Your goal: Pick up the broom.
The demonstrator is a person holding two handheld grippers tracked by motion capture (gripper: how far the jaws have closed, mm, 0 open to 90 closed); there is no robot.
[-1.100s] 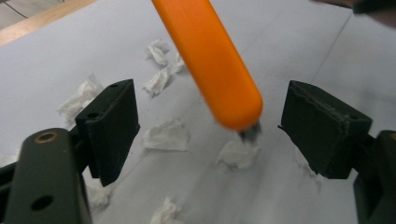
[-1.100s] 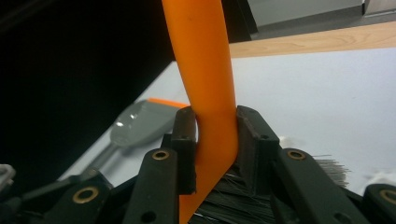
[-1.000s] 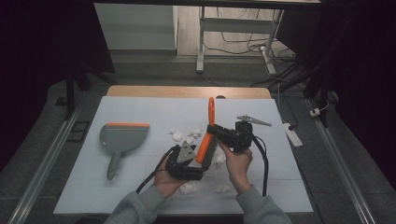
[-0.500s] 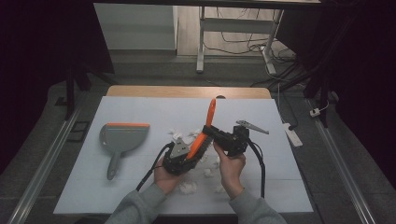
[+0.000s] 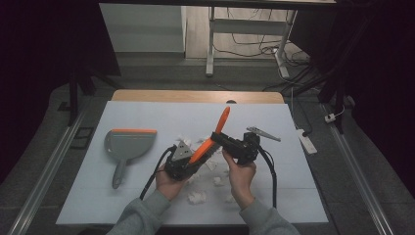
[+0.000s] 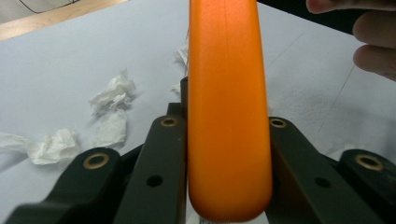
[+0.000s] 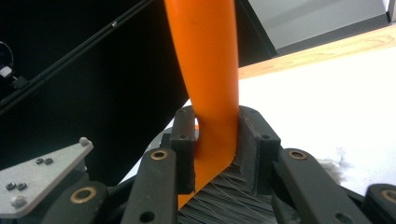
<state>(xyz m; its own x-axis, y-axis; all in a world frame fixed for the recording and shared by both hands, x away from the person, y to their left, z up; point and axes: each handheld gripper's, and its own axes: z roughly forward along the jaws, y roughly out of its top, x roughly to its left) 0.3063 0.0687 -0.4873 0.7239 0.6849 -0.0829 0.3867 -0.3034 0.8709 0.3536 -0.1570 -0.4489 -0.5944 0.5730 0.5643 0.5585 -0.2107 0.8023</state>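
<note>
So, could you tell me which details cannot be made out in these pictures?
- Brush bristles: high view, hidden behind both grippers; right gripper view, cut off by the bottom edge.
- Left gripper pads: left gripper view, covered by the orange handle.
- Dustpan inside: high view, too small.

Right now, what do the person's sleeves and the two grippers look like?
Grey sleeves cover both forearms. The left gripper and right gripper are black, each trailing a black cable. Their jaws are black links with brass-coloured rivets. A grey three-cornered plate tops the left one.
</note>
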